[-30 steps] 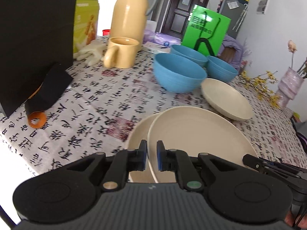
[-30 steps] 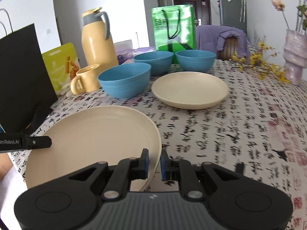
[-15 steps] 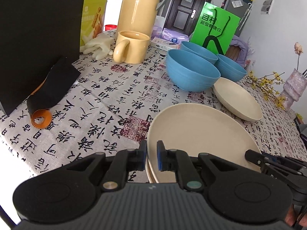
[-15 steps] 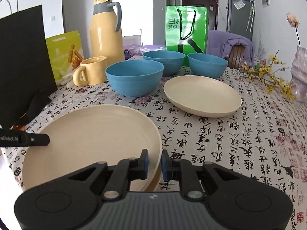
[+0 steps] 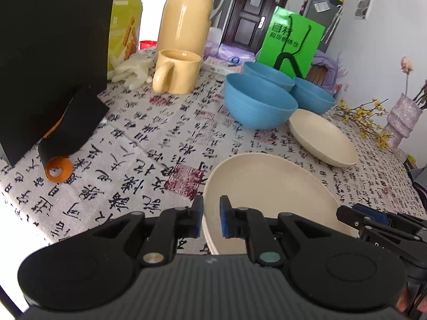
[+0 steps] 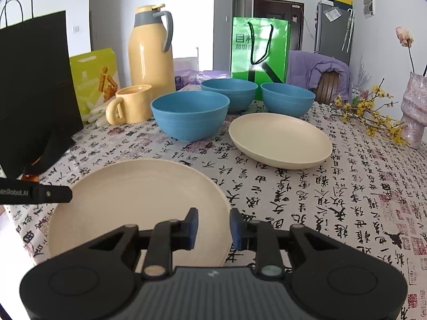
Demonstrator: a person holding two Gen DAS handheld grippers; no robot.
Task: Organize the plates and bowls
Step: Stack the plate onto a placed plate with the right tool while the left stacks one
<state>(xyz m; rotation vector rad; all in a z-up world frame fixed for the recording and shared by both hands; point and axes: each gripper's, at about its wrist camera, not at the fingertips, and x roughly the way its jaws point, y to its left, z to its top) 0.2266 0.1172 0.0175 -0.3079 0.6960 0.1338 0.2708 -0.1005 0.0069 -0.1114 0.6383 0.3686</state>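
A cream plate lies stacked on another cream plate at the table's near edge; it also shows in the right wrist view. My left gripper has opened slightly, its pads straddling the stack's left rim. My right gripper is open, its jaws astride the right rim. A third cream plate lies further back, also in the left wrist view. Three blue bowls stand behind it.
A yellow mug, a yellow thermos, a black paper bag, a green bag, a snack box, a vase with yellow flowers and an orange-lined black roll stand around the patterned tablecloth.
The held plate has come down onto the plate beneath it. My right gripper has opened and let go of the rim. My left gripper's pads have parted a little.
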